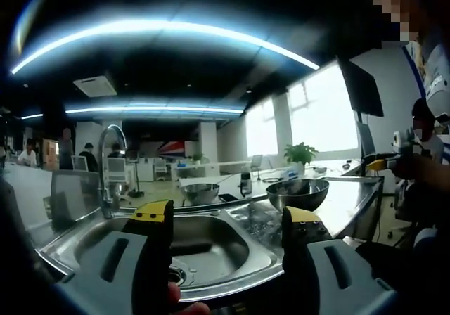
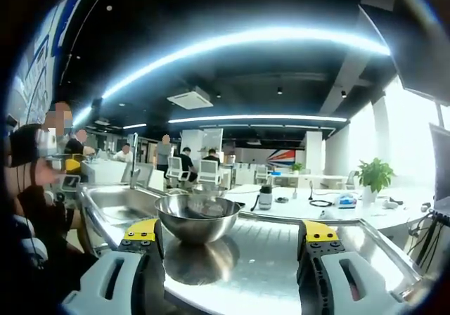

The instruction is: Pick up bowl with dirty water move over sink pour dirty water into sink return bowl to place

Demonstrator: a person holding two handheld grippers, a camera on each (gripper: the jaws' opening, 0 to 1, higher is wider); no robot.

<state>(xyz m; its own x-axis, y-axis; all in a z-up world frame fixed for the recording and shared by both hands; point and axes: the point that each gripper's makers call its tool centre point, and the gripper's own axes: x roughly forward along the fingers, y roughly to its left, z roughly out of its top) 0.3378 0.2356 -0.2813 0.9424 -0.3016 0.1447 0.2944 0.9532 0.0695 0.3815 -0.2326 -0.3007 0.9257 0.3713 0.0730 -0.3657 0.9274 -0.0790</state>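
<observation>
The steel bowl [image 2: 197,217] is sitting upright, mouth up, on the metal counter [image 2: 274,259] beside the sink [image 1: 204,248]; being round, it is showing no long axis. The right gripper [image 2: 230,241] is facing it with jaws spread wide, holding nothing. The left gripper [image 1: 226,220] is hovering over the sink basin, jaws likewise apart and empty

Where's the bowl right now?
The bowl stands on the steel counter straight ahead of the open right gripper in the right gripper view; in the left gripper view it sits right of the sink.
</observation>
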